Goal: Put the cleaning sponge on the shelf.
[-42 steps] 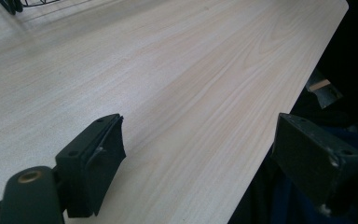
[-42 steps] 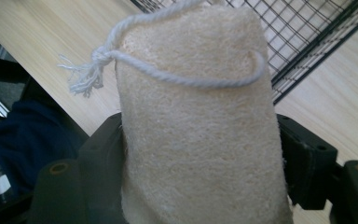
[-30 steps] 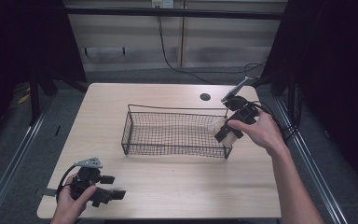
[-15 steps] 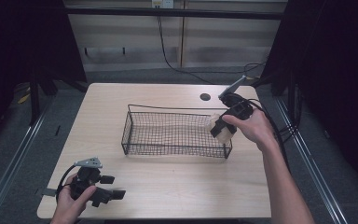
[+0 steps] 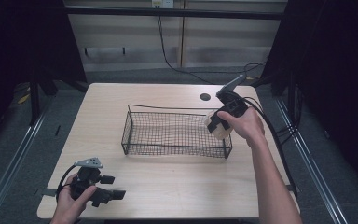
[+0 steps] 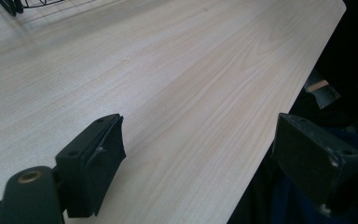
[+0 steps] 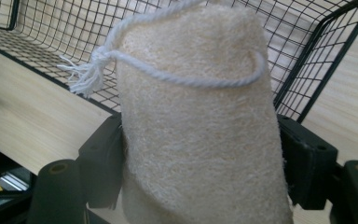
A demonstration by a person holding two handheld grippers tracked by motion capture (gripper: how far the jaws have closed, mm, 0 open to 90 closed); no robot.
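Loofah – no label or writing readable; clamped between right gripper jaws at basket right end, above rim. Long axis runs along jaws, corded end toward basket. Right forearm reaches up from near table edge. Left gripper – near-left of basket, low over table, jaws wide, nothing between.

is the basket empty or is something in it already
Empty as far as shown: the high view shows bare mesh across the basket. The loofah sits clamped in the right tongs at its right end, not released.
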